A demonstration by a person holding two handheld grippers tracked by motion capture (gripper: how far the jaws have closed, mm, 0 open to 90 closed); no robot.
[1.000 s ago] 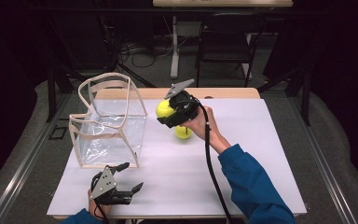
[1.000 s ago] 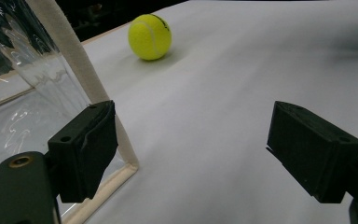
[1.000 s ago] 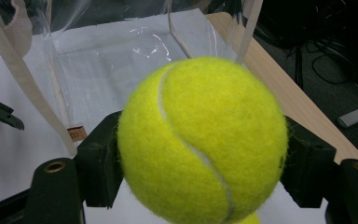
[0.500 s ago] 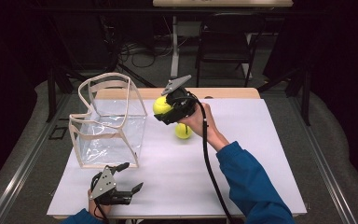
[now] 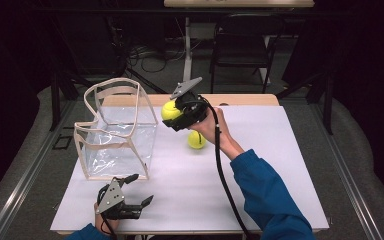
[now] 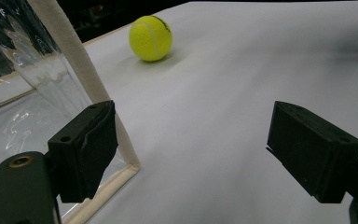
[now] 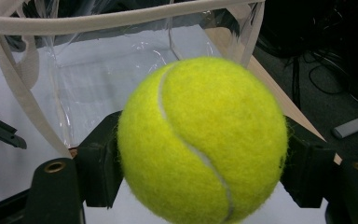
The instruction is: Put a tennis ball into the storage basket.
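Observation:
My right gripper (image 5: 172, 114) is shut on a yellow tennis ball (image 5: 170, 110) (image 7: 203, 142), held in the air just right of the clear bag's (image 5: 115, 132) top rim (image 7: 121, 18). A second tennis ball (image 5: 196, 140) (image 6: 150, 38) lies on the white table below my right hand. My left gripper (image 5: 139, 189) (image 6: 196, 149) rests open near the table's front edge, in front of the bag's near corner (image 6: 86, 88), with nothing between its jaws.
The clear bag with cream trim stands upright and open at the table's left. The white table (image 5: 280, 165) has bare surface to the right and front. A wooden strip (image 5: 250, 100) runs along its back edge, with chairs and cables on the floor beyond.
My right gripper has carried the held ball a little to the left and up, closer to the bag's rim. The left gripper has stayed still.

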